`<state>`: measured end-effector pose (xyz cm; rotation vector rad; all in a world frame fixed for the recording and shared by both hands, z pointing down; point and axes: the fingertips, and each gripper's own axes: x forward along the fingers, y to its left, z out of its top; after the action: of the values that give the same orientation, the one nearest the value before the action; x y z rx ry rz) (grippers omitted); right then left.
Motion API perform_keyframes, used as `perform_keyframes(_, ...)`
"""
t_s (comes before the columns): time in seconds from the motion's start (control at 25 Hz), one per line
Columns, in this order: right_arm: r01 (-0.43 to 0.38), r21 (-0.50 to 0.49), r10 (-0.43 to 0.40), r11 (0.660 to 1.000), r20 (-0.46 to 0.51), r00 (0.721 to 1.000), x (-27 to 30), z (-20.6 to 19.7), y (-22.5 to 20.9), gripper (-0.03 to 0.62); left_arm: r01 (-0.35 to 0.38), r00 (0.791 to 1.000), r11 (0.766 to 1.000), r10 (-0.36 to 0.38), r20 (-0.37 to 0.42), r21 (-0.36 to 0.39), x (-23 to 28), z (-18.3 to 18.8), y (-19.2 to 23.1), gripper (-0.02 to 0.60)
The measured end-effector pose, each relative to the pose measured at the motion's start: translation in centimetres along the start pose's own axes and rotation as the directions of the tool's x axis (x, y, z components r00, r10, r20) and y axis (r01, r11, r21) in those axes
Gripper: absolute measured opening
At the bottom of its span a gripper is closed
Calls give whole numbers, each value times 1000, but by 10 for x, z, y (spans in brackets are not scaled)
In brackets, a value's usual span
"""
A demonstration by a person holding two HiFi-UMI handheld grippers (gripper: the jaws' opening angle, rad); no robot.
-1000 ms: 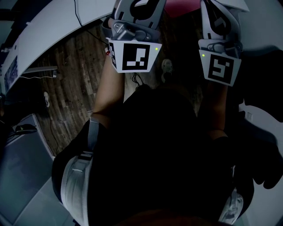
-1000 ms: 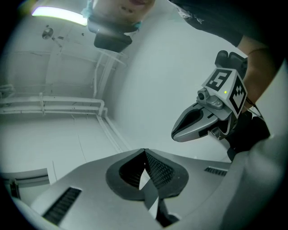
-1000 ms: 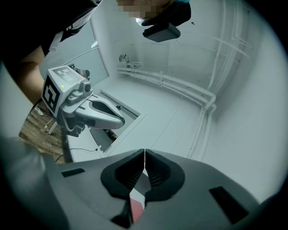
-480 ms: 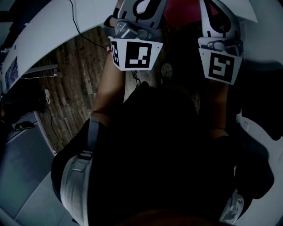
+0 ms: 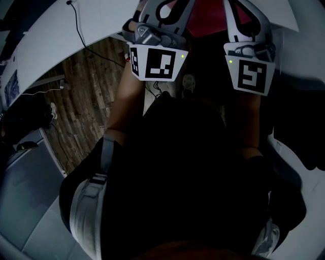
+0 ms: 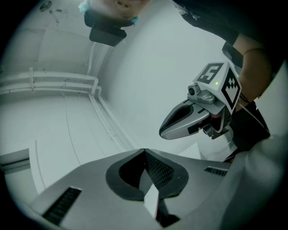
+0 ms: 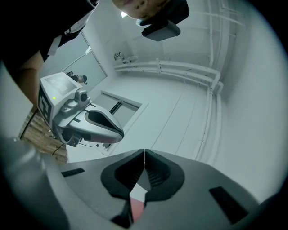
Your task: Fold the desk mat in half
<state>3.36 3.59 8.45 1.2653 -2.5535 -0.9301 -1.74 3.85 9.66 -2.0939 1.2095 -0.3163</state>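
Mid-fold, by the look of it: holding the desk mat (image 5: 205, 12) up by one edge, red side showing at the top of the head view between the two tools, above the white bench (image 5: 51, 30) and out beyond the person's dark torso. Gripping with the left gripper (image 6: 145, 155) and the right gripper (image 7: 144, 155) alike: jaws clamped tip to tip in both gripper views, with a thin pale sliver pinched between the pads, pink-tinged on the right and red-edged on the left. Most likely the mat's edge, though too little shows to be sure.

To do this step well:
- Move both hands as a pair, side by side and level, so as to carry the held edge across square and not skewed.
- Hold the clamp firm until the edge lies flat; judging from how thin the sheet is, expect a slack grip to let it slip.
- Carry high enough to stop the sheet dragging or creasing on the bench.
- Aim to land the carried edge on the far edge, corner to corner, and only then let go.
- Cannot see the far edge or the fold line here, so check alignment before lowering.

Counted: one desk mat; two grippers; two marker cubes, left (image 5: 156, 63) and right (image 5: 250, 73); one dark cable (image 5: 76, 23) trailing over the bench; one stretch of wooden floor (image 5: 86, 86).
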Motion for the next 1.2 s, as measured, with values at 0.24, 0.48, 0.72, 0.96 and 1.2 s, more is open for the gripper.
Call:
perform_keyframes(0.24,-18,26,18,999,-14,1000,16,-30,-7,31,15,999,1000,-16,-34,-13,27,-25,-11,12)
perform_keyframes(0.48,-22,59,24,998,-32,999,25,-63,-13,31,22,997,999,-24,-74,-28,50,-46,-23,12)
perform_keyframes(0.72,-29,111,36,993,-62,997,24,-96,-10,31,42,992,998,-46,-115,-36,62,-67,-40,12)
perform_keyframes(0.96,-34,184,61,982,-146,987,15,-133,6,31,75,982,995,-86,-168,-71,62,-95,-63,12)
perform_keyframes(1.2,-11,270,58,963,-168,984,13,-164,29,31,112,969,985,-138,-207,-135,57,-131,-92,12)
